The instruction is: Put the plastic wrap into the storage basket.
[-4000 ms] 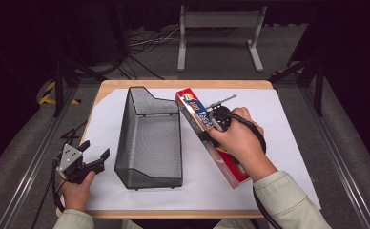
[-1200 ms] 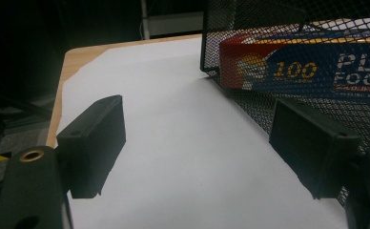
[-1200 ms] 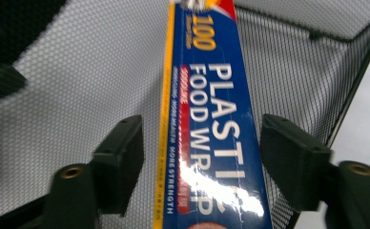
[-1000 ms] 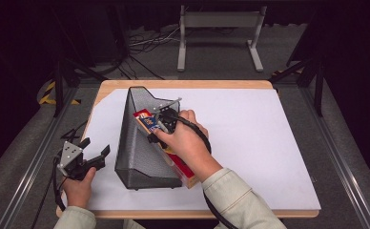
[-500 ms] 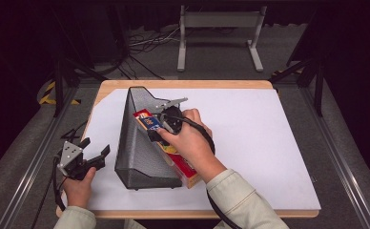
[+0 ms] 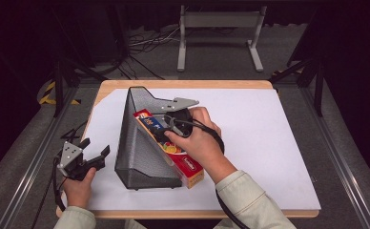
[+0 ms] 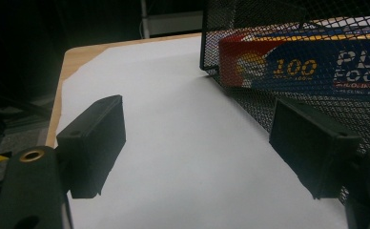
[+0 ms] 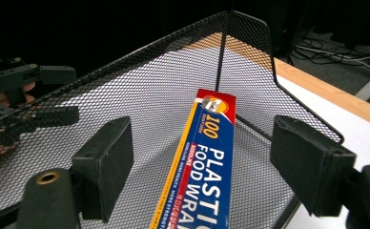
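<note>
The black mesh file tray (image 6: 140,143) is walling off the table's left-centre, with the plastic wrap box (image 6: 173,150) lying along its open right side. White paper (image 6: 269,138) is lying bare to the right, and a narrower strip is separating tray and left gripper (image 6: 93,153).

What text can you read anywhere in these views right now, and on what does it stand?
"100", on the plastic wrap box, near its red end.
"PLASTIC FOOD WRAP", white on blue, along the same box; the last letters run out of the right gripper view.
"100" and "PLA / FOO", same box seen through the mesh basket in the left gripper view.
The small print under "100" and along the orange edge is too small to read.
</note>
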`<state>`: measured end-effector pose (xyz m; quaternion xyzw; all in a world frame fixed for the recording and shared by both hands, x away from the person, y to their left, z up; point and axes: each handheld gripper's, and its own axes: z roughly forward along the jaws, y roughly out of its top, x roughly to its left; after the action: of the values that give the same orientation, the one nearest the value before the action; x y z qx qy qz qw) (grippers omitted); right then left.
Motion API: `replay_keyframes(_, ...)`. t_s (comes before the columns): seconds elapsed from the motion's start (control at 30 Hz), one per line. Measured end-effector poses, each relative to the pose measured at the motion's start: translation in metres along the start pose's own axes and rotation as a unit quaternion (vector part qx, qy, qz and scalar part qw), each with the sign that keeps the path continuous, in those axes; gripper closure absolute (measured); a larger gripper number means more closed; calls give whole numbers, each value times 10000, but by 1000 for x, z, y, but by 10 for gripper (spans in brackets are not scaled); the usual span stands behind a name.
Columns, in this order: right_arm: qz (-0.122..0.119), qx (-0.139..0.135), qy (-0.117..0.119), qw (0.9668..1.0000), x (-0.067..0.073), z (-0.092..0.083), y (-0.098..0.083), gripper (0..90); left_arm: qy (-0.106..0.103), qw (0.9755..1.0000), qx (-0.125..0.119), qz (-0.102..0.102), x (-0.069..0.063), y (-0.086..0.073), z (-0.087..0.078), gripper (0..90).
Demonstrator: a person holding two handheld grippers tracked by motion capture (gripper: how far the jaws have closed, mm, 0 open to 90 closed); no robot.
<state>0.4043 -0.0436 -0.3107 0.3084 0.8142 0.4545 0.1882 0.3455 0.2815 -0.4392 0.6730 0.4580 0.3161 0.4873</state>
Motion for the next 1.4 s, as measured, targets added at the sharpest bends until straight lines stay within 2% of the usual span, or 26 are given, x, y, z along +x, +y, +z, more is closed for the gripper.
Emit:
replay_keyframes(0.23, 71, 4, 31, 10000, -8, -12, -3, 230, 26, 10000, -1, -26, 0, -1, -1, 205)
replay_keyframes(0.43, 28, 117, -146, 9998, -21, -29, -7, 225, 31, 10000, 8, -26, 0, -1, -1, 204)
replay_keyframes(0.7, 175, 199, -353, 9990, -42, -49, -17, 224, 3, 10000, 36, 10, -1, -1, 0, 205)
replay_keyframes(0.73, 206, 213, -410, 9987, -48, -56, -20, 225, 0, 10000, 38, 11, -1, -1, 0, 205)
replay_keyframes(0.93, 235, 258, -480, 9982, -61, -71, -29, 221, 0, 10000, 60, 9, -1, -2, 0, 205)
replay_keyframes(1.17, 458, 220, -659, 9965, -82, -91, -42, 218, -2, 10000, 76, 15, -1, -2, 0, 205)
replay_keyframes(1.4, 739, 136, -891, 9932, -108, -116, -59, 216, 33, 10000, 80, -2, -1, -3, -1, 204)
